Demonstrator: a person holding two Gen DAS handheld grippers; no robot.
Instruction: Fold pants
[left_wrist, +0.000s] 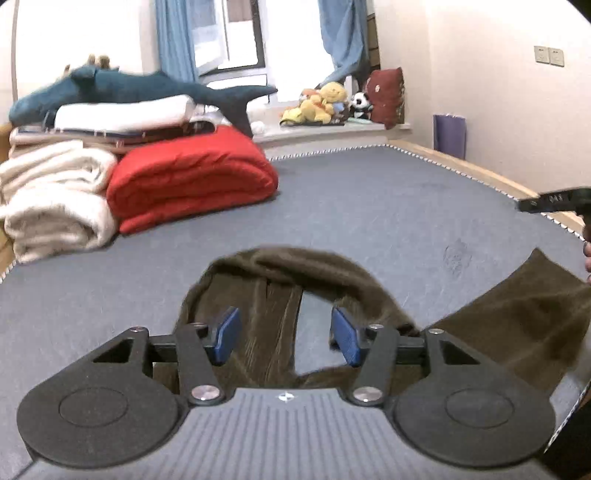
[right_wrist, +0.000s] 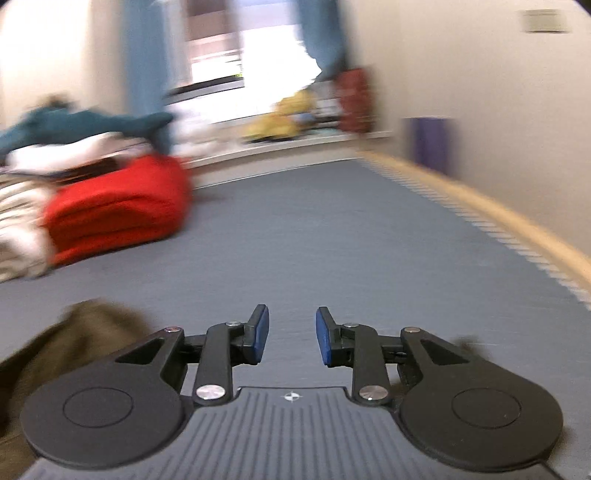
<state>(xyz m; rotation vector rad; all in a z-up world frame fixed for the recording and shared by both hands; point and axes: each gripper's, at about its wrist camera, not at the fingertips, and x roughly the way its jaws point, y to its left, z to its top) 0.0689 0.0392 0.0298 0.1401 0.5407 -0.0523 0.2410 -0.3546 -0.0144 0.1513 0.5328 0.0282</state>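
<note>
Dark olive-brown pants (left_wrist: 280, 291) lie bunched on the grey mattress (left_wrist: 369, 206), with another part spread out to the right (left_wrist: 517, 314). My left gripper (left_wrist: 286, 334) is open, its blue pads on either side of the bunched fabric, empty. In the blurred right wrist view my right gripper (right_wrist: 291, 334) is open and empty above bare mattress (right_wrist: 332, 240); the pants (right_wrist: 70, 343) lie to its lower left. Part of the right gripper shows at the right edge of the left wrist view (left_wrist: 554, 201).
A folded red quilt (left_wrist: 192, 177), cream blankets (left_wrist: 55, 199) and a blue plush shark (left_wrist: 140, 88) are piled at the far left. Plush toys (left_wrist: 325, 103) sit on the window sill. The wooden bed edge (left_wrist: 480, 173) runs along the right, near a purple bag (left_wrist: 448, 134).
</note>
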